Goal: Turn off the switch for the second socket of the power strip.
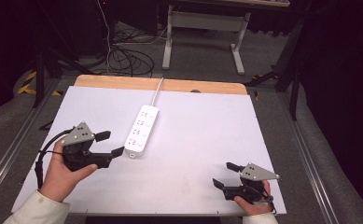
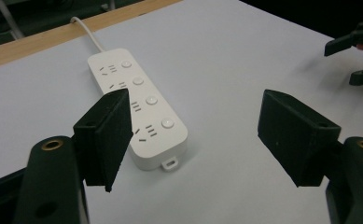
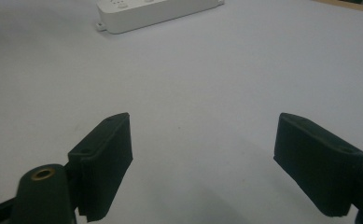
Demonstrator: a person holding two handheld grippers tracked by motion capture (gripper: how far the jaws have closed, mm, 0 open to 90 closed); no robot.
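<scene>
On white table (image 1: 193, 140), power strip (image 1: 142, 129) lengthwise, cable end far, both grippers' jaws wide, empty.

White power strip (image 1: 142, 130) on table (image 1: 202, 140), left hand-held gripper (image 1: 110, 143) beside, jaws apart

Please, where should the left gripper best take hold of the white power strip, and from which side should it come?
Probably across the narrow width at the near end, by the small tab. The power strip lies flat and long, its cord leaving the far end. The left gripper, jaws open, is beside that end, so come from above, one jaw on each long side.
</scene>
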